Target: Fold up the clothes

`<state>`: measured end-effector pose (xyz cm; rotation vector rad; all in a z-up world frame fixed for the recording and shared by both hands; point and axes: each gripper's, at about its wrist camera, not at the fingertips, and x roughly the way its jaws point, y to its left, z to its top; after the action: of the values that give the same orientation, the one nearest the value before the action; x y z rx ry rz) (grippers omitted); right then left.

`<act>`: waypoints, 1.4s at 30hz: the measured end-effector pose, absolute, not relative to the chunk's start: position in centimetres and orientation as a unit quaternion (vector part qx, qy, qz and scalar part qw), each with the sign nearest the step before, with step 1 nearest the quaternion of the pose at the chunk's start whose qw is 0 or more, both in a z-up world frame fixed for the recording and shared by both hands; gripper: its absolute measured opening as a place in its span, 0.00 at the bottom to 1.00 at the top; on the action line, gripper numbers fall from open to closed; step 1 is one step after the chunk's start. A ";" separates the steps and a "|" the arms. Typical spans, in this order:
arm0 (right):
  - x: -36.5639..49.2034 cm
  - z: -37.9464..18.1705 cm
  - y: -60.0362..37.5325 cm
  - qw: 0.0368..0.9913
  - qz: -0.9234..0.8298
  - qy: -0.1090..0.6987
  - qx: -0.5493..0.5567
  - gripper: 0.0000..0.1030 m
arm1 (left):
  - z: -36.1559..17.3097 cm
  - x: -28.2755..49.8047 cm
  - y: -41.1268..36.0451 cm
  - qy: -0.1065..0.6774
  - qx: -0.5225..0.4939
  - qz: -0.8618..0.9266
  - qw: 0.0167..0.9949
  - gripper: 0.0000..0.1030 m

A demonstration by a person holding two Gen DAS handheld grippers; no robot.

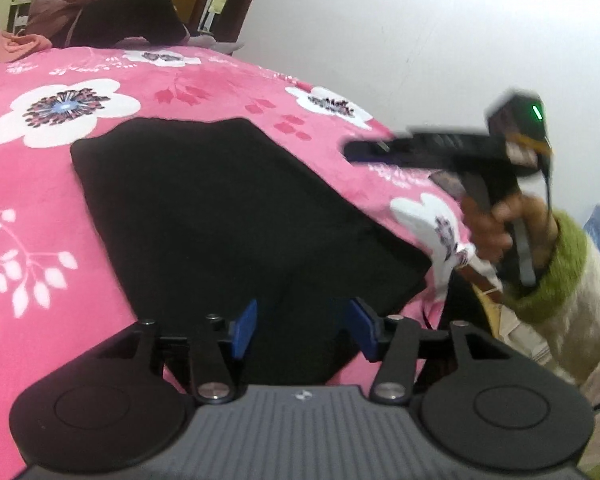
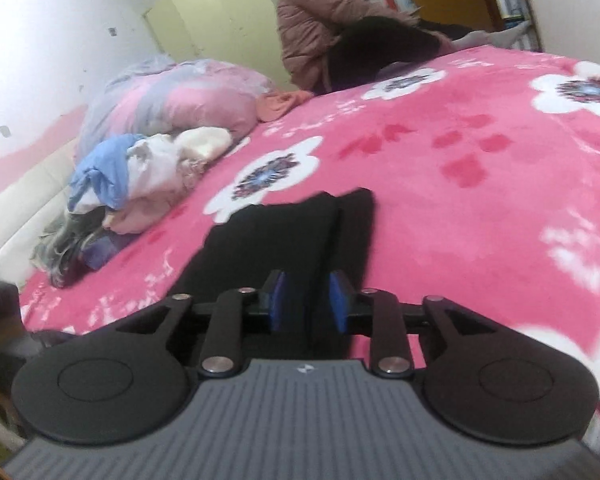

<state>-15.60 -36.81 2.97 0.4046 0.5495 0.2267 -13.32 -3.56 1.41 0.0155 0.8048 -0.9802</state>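
Black garment point(image 1: 236, 208) – folded flat, lying on pink floral blanket point(image 1: 40, 200).

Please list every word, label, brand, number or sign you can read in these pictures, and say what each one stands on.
None can be read.
Left gripper body: a small pale emblem, no letters.
Right gripper body: the same emblem.
Pink blanket: whitish script-like marks, too blurred to read.
Yellow notes by the doorway: too small.
Right gripper's green light: a bar, not a character.
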 end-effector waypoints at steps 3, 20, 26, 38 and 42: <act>-11.9 2.5 -35.9 0.933 0.124 0.281 0.186 0.28 | 1.0 -13.3 -3.4 0.376 0.002 -0.462 0.803 0.55; -5.0 -0.2 -37.2 0.918 0.130 0.274 0.257 0.02 | 0.8 -12.3 -2.0 0.396 -0.046 -0.478 0.782 0.59; -5.5 -1.0 -37.8 0.919 0.114 0.261 0.274 0.02 | 0.8 -12.6 -2.2 0.392 -0.034 -0.480 0.784 0.60; -6.5 0.6 -38.7 0.929 0.065 0.265 0.249 0.04 | 0.4 -12.7 -2.1 0.385 -0.040 -0.482 0.786 0.61; -5.1 3.0 -35.2 0.937 0.143 0.275 0.161 0.05 | 0.3 -12.8 -2.0 0.381 -0.041 -0.484 0.787 0.62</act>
<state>-5.06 -35.23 2.96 0.3298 0.5613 0.2914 -12.81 -2.01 0.25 -0.0882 0.8211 -1.0422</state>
